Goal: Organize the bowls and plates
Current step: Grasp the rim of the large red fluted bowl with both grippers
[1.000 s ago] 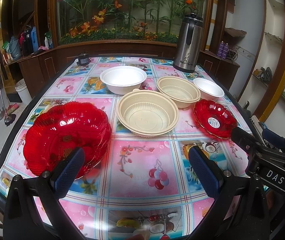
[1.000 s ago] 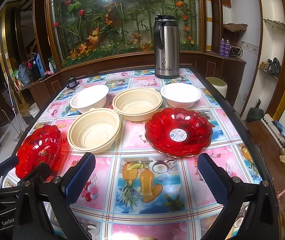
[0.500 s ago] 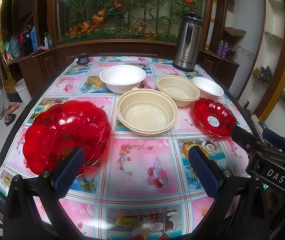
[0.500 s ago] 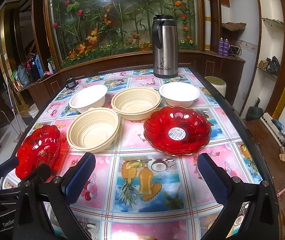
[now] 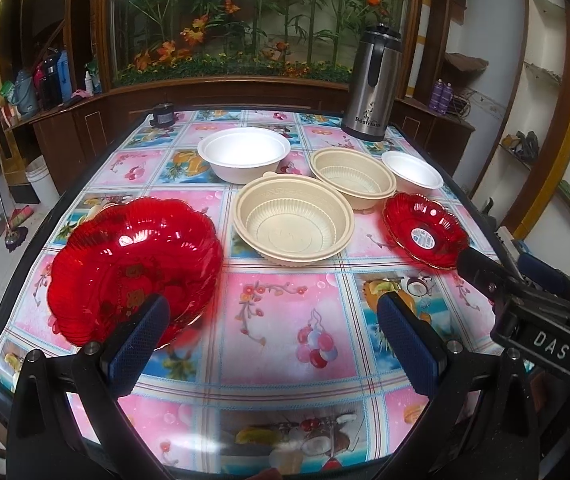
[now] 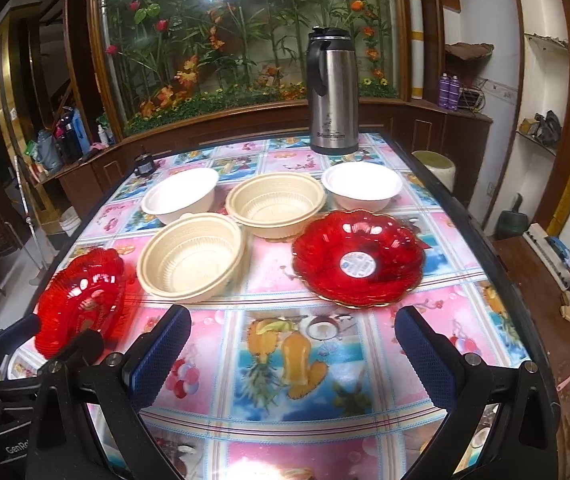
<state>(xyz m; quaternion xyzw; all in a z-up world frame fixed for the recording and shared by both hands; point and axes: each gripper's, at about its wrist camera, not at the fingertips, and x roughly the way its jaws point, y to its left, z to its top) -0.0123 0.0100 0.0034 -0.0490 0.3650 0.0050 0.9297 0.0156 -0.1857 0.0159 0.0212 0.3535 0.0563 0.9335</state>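
Left wrist view shows us the left hand-held gripper [image 5: 271, 344] with its jaws wide apart and empty, hovering over the near part of the surface [image 5: 285, 320]. Near left sits the large red plate [image 5: 135, 264], its near rim just by the left finger. Right of it lies the near beige bowl [image 5: 293, 228], with the far beige bowl [image 5: 353, 176] behind, the large white bowl [image 5: 245, 156] far left and the small white bowl [image 5: 413, 170] far right. The small red plate [image 6: 359, 258] lies at the right, just ahead of the right hand-held gripper [image 6: 293, 354], likewise spread and holding nothing.

We judge the red plates to be thin, stiff, glossy plastic, light but slippery, so we would pinch the scalloped rim squarely. The beige and white bowls look light and slightly flexible, probably foam or pulp; we would grip the rolled lip gently, since squeezing could deform it. Matching bowls should nest easily
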